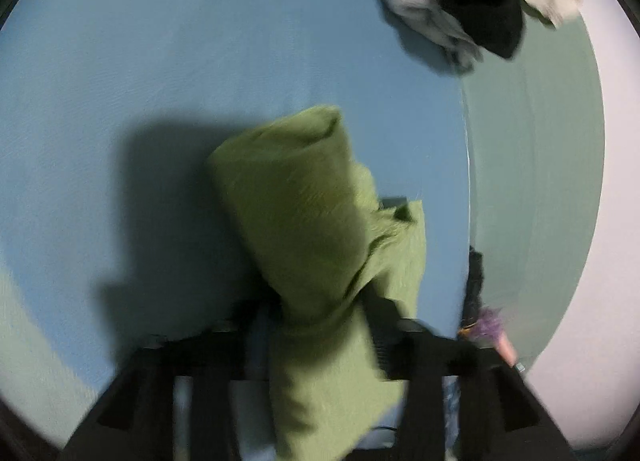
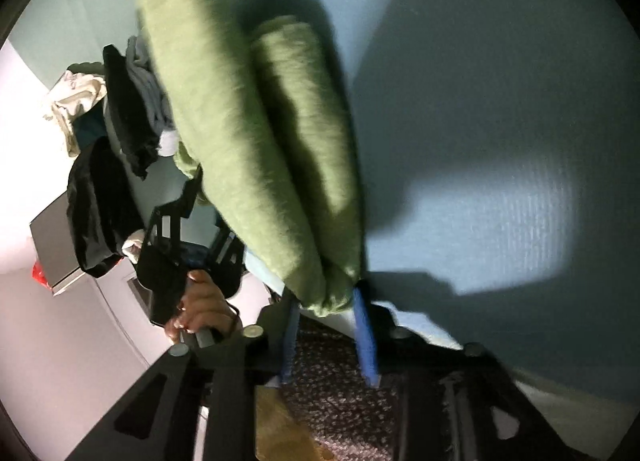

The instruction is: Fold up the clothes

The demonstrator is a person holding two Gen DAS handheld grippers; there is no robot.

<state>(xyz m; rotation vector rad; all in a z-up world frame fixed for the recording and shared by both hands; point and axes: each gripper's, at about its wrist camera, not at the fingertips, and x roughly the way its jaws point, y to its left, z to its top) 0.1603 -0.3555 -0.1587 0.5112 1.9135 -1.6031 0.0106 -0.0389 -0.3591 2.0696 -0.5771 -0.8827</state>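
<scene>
1. The olive-green knitted garment, soft and thick and already gathered into long doubled folds, hangs between the two grippers over the pale blue sheet-covered surface.
2. The right gripper is clamped on one end of the garment: the bunched cloth sits between its two blue fingers and runs forward and up from them.
3. In the left wrist view the other end of the garment comes down through the left gripper. The picture is blurred there, so I cannot tell if the jaws press on the cloth or only stand around it; they seem rather wide apart.
4. In the right wrist view, the hand that holds the left gripper appears to the left of the jaws.
5. Beyond the jaws, at the far edge of the surface, lies a pile of other clothes, grey, black and cream.
6. Risk: if the left jaws are loose, the thick folds may slide out and the doubled layers may open when the garment is laid down.
7. Risk: if the garment is laid down too far forward, it may land on the pile and mix with it.
8. No brand, label or writing can be read in either view.
</scene>
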